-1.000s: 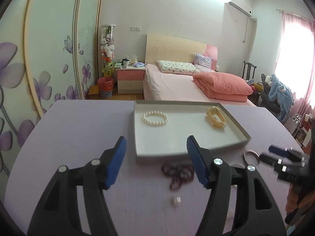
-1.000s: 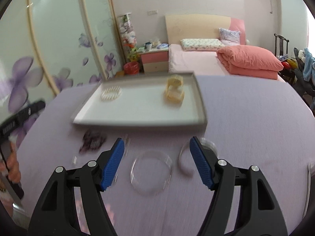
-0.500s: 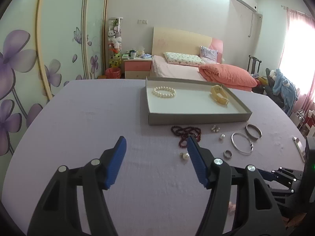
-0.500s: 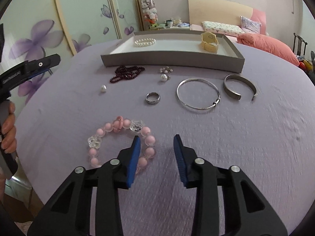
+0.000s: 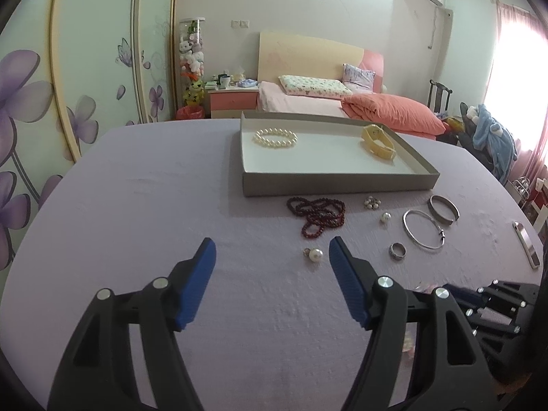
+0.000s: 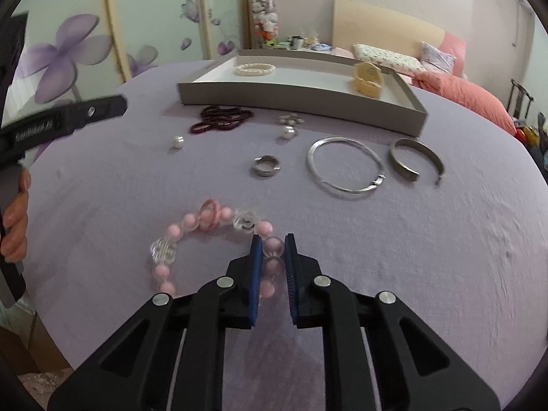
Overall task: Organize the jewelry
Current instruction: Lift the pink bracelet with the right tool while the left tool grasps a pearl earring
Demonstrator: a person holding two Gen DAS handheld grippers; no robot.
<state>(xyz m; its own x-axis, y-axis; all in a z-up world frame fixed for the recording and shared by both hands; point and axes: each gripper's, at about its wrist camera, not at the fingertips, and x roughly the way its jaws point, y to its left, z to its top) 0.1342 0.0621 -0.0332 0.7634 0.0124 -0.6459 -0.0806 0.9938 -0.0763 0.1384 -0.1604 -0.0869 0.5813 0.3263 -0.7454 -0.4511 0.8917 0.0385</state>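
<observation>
The pink bead bracelet lies flat near the table's front edge, its loop stretching left from the right gripper. Those tongs pinch its beads. The left gripper is wide and empty.

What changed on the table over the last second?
The right gripper swung from the silver bangles to the pink bead bracelet, and its jaws have just been closing on its beads. The left gripper drew back from the tray, jaws open and empty. The other jewelry stayed put.
</observation>
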